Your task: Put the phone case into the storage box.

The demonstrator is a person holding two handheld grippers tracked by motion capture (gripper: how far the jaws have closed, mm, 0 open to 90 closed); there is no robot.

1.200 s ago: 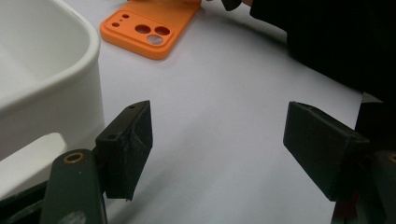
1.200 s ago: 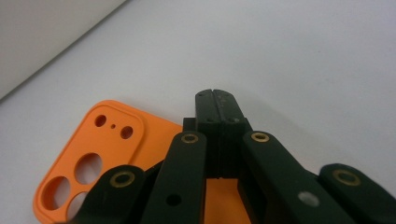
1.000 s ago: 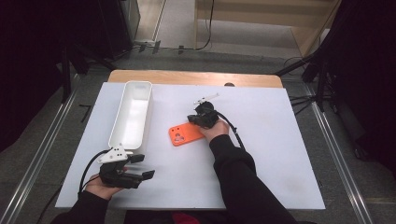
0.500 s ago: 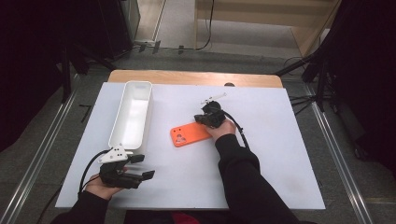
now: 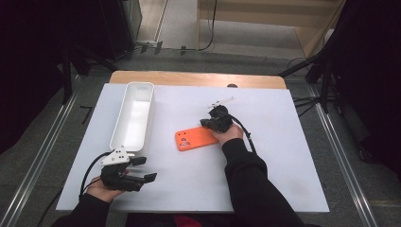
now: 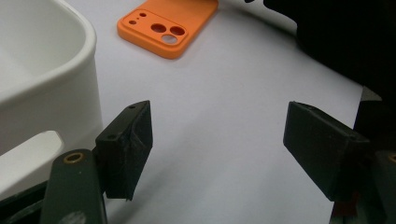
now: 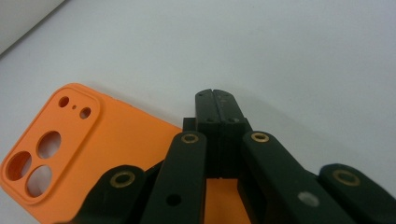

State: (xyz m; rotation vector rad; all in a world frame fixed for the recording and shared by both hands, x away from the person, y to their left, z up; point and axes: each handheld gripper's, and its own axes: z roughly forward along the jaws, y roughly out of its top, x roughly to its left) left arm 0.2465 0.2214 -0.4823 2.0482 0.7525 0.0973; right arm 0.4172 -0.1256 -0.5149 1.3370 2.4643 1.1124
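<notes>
Near the middle of the surface (image 5: 283, 189) lies an orange phone case (image 5: 197, 138), flat, camera holes toward the white tray (image 5: 134, 116). The right gripper (image 7: 217, 100) rests at its far end, fingers pressed together on nothing. The left gripper (image 6: 217, 140) waits near the front left corner, fingers wide. Light, bendy and thin, the case is probably best pinched across an edge.

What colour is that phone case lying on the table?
The phone case is bright orange, plain, with round camera cutouts; the right gripper view shows it best.
</notes>
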